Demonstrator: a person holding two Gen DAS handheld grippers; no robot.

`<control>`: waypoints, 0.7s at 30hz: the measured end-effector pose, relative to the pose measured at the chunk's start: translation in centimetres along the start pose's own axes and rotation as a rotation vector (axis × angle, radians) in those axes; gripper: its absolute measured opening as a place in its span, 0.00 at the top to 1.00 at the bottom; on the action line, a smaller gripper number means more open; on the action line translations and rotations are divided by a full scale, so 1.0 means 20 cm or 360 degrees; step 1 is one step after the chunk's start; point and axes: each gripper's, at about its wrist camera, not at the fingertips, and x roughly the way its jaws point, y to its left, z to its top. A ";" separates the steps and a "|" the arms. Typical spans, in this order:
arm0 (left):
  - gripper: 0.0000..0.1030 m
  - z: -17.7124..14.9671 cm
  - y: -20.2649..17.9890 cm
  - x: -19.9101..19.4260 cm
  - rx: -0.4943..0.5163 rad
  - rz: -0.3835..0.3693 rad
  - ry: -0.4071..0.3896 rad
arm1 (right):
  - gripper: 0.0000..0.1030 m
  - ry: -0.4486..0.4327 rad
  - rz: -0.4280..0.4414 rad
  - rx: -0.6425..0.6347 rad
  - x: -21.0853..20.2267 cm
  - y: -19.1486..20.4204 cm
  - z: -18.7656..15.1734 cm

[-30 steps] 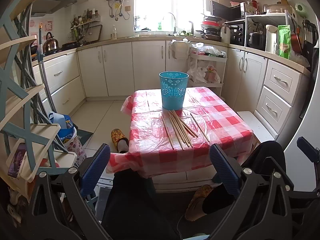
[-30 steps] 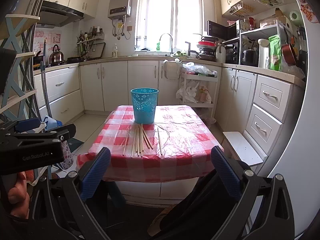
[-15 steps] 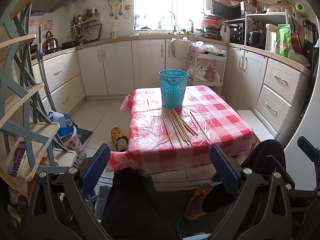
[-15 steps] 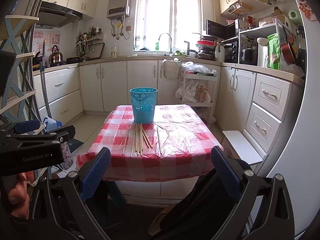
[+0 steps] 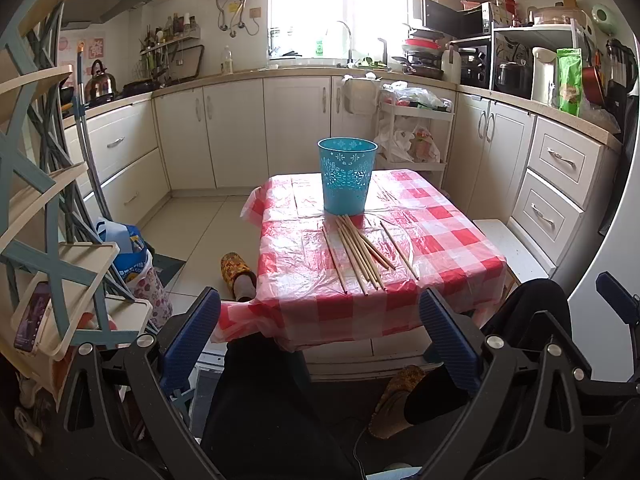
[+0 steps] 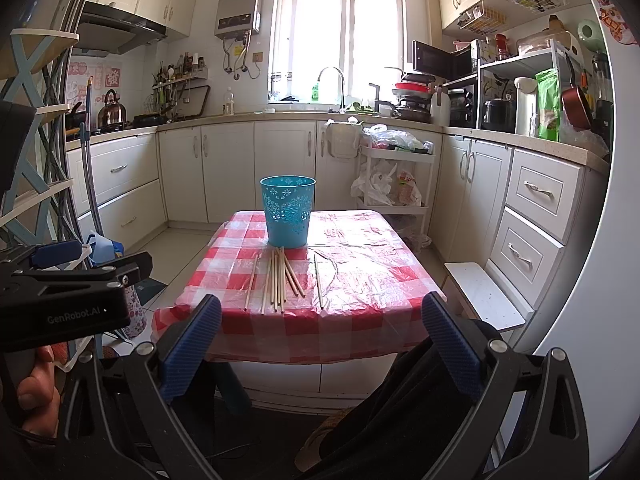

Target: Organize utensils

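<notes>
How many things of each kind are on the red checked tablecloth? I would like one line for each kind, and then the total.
Wooden chopsticks: 8 (some overlap in the bundle, so this count is approximate)
Blue basket: 1
Total: 9

We are seeing daylight pouring through the window (image 6: 340, 40) over white cabinets (image 6: 228, 172) lining the walls, pale floor tiles (image 5: 192, 224), and a slatted shelf rack (image 5: 36, 184) standing left
</notes>
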 end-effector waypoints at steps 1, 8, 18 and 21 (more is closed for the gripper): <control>0.07 0.00 0.00 0.00 0.0000 0.0000 0.0001 | 0.07 -0.0001 0.0000 0.0000 0.00 0.00 0.00; 0.07 0.00 0.00 0.01 0.0000 -0.0002 0.0009 | 0.07 -0.0002 0.0000 -0.0001 0.00 0.00 0.00; 0.07 0.01 0.02 0.11 -0.0005 0.0001 0.0060 | 0.07 -0.0016 0.0015 -0.0055 0.08 0.03 0.04; 0.07 0.03 0.04 0.16 -0.0021 0.0005 0.0083 | 0.07 0.0000 0.0035 -0.0050 0.15 0.03 0.05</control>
